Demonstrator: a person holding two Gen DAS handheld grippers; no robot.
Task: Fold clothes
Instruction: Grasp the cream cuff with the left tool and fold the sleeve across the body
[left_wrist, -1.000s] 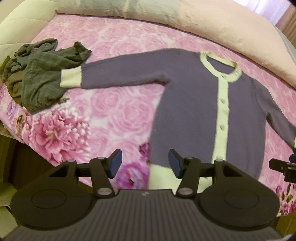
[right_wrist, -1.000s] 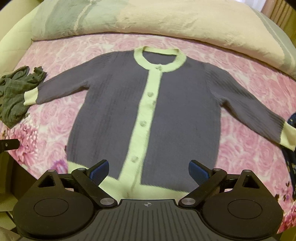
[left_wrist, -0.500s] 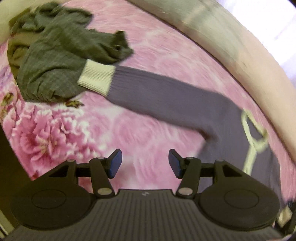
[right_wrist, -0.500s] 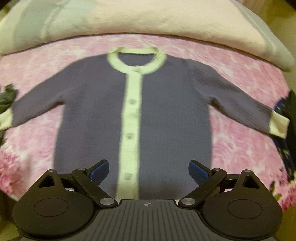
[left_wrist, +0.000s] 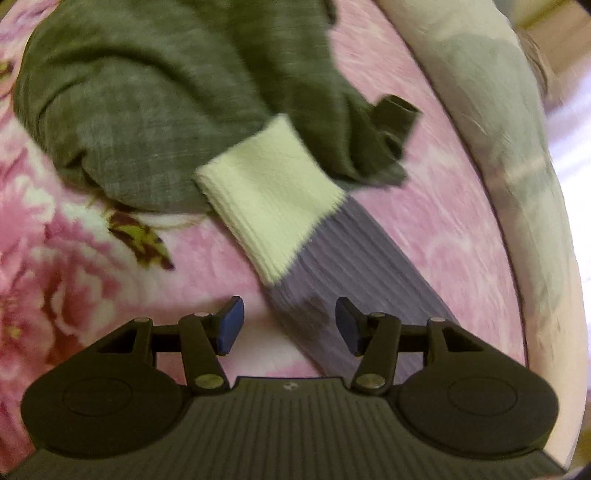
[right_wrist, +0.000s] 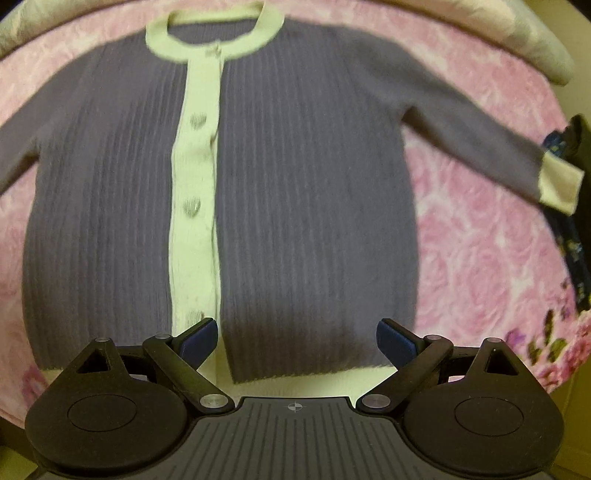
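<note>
While the cardigan (right_wrist: 295, 184) lies flat, sleeves spread, on the bed (left_wrist: 424, 184), the left gripper (left_wrist: 290, 328), jaws parted and empty, straddles one sleeve (left_wrist: 343, 269), the cuff (left_wrist: 269, 206) ahead; the right gripper (right_wrist: 297, 341) gapes over the hem.

The left gripper (left_wrist: 289, 325) hangs with jaws apart over the cardigan sleeve (left_wrist: 354, 266), bare pink bedspread (left_wrist: 443, 206) on either side. Just beyond, the cream cuff (left_wrist: 266, 206) lies against a crumpled green garment (left_wrist: 147, 103), which blocks the far left. A pale duvet (left_wrist: 517, 155) bounds the right. By the far right cuff (right_wrist: 557, 184) lies a dark patterned cloth (right_wrist: 570, 236).
</note>
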